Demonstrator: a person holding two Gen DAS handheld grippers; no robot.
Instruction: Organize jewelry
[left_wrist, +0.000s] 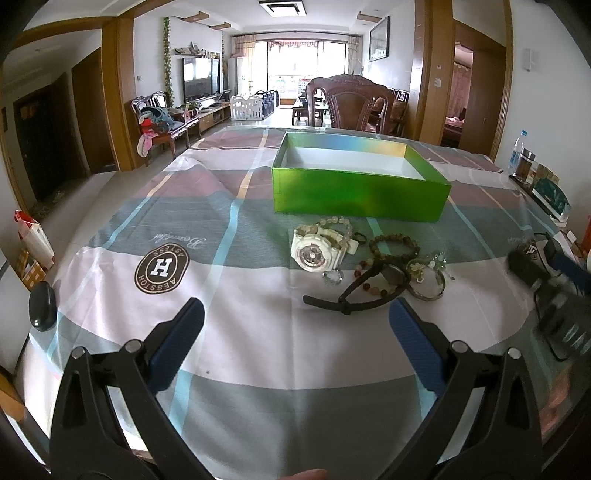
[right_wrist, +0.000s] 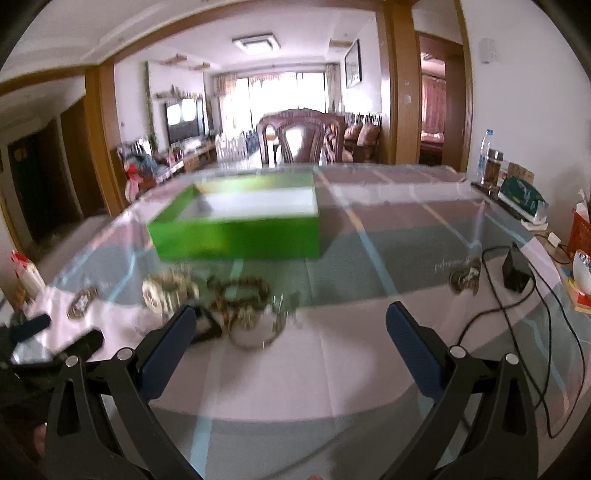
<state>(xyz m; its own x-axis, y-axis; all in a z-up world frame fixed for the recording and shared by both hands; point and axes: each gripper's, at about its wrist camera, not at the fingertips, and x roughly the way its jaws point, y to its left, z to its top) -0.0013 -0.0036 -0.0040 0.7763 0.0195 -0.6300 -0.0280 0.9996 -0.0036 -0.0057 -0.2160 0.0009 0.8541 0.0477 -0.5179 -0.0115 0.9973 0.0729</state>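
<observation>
An open green box (left_wrist: 360, 184) with a white inside stands on the checked tablecloth; it also shows in the right wrist view (right_wrist: 236, 225). In front of it lies a pile of jewelry: a white watch (left_wrist: 317, 251), a brown bead bracelet (left_wrist: 393, 245), a black watch (left_wrist: 365, 291) and a metal bangle (left_wrist: 426, 280). The pile is blurred in the right wrist view (right_wrist: 229, 302). My left gripper (left_wrist: 295, 317) is open and empty, just short of the pile. My right gripper (right_wrist: 291, 321) is open and empty, right of the pile.
A wooden chair (left_wrist: 354, 107) stands behind the far table edge. Bottles and boxes (right_wrist: 509, 181) line the right edge. A black adapter with cables (right_wrist: 517, 273) lies right. A black oval object (left_wrist: 42, 306) sits at the left edge.
</observation>
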